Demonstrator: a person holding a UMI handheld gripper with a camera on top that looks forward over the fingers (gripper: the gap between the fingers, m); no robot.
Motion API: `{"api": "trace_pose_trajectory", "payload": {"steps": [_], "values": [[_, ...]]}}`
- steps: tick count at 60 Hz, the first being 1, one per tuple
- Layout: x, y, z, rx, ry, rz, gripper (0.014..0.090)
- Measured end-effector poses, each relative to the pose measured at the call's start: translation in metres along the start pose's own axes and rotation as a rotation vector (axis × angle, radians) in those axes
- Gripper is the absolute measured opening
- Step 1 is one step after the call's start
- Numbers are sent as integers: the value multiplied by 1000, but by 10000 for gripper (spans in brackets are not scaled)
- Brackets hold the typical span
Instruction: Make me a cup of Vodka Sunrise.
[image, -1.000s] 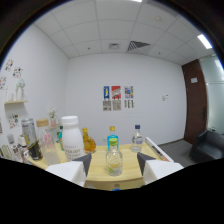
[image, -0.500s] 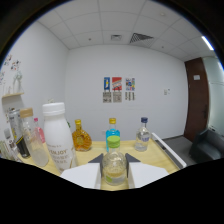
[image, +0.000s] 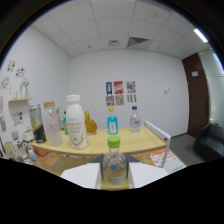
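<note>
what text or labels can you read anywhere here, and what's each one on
None can be read.
Green-capped bottle between the gripper fingers: label too blurred.
White bottle on the table: no legible print.
Blue-labelled bottle: label blurred.
Wall posters: colours only, text too small.
Papers on the left wall: too small.

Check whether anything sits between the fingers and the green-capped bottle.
Nothing visible does: the green-capped bottle already stands between the fingers. The white bottle and the others stay back on the table, beyond it.
</note>
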Motion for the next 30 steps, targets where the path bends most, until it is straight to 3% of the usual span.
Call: {"api": "trace_pose_trajectory", "payload": {"steps": [20,30], "values": [[19,168,10,-170,32,70,356],[24,202,16,-229,50,25,356]]}}
